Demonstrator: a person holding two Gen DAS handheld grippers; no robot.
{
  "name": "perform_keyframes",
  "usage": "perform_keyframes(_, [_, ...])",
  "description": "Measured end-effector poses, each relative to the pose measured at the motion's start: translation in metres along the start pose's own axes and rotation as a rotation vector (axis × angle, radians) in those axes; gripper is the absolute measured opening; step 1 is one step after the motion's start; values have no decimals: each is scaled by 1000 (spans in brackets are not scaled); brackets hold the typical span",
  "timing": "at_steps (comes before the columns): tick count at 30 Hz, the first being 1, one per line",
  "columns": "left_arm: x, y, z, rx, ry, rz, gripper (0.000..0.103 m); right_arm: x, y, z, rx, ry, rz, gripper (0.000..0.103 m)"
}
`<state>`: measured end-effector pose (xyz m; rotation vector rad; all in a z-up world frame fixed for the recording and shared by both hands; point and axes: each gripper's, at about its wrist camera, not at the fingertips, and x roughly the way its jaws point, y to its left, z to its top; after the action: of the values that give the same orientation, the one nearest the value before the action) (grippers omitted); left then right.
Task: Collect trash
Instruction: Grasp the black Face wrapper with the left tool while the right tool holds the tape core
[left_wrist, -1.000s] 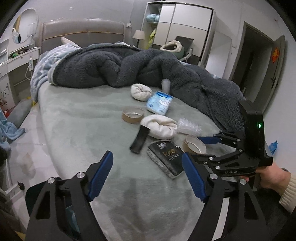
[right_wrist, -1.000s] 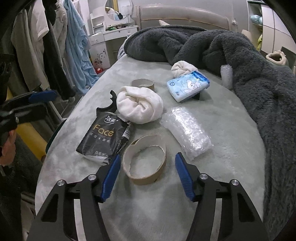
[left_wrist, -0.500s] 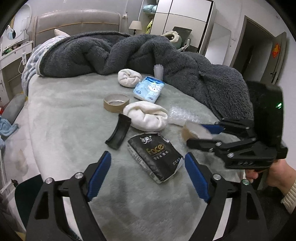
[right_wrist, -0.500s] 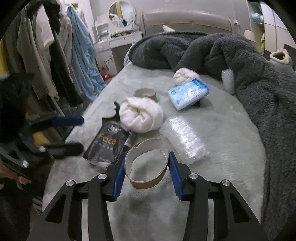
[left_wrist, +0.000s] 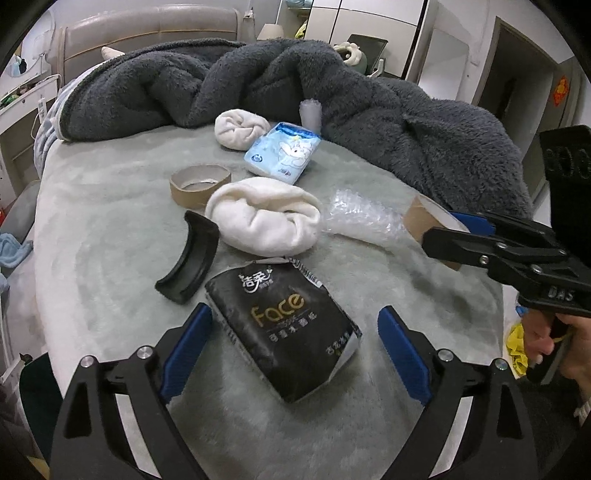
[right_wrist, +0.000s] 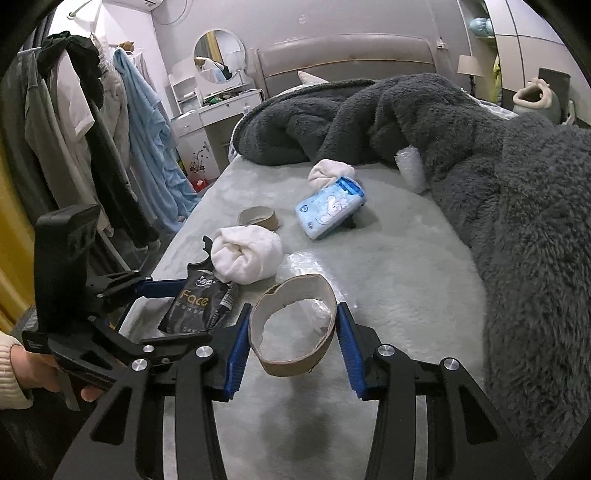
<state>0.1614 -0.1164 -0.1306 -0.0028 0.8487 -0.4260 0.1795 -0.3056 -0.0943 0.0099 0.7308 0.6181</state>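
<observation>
1. The right gripper (right_wrist: 291, 341) is clamped on an empty brown cardboard tape ring (right_wrist: 293, 334), held above the grey-green bed (right_wrist: 388, 266).
2. The left gripper (left_wrist: 293, 338) has its fingers wide apart on either side of a black tissue pack (left_wrist: 284, 325) lying on the bed.
3. A rolled white towel (left_wrist: 264, 216) lies just behind the pack, beside crumpled clear bubble wrap (left_wrist: 364, 221).

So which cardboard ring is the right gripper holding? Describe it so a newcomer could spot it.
On the grey-green bed, near its foot end, the right gripper is closed on a squashed, empty cardboard tape ring just in front of the bubble wrap. The other tape ring lies untouched behind the white towel roll.
</observation>
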Motion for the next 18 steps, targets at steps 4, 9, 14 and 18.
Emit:
perform_keyframes(4, [8,-3,1,17,21,23,87,4,1,2,2,9,-2,45])
perform_keyframes(9, [6,2,1,14,34,20,77,10,11,11,-3,8,2,45])
perform_keyframes(14, [-9,3,-1,32,10,-11,76,13,20,20,-6,-1,5,45])
perform_keyframes(18, [-26,6,-3,49,-26,-29,76,16,26,33,17,-19,8,45])
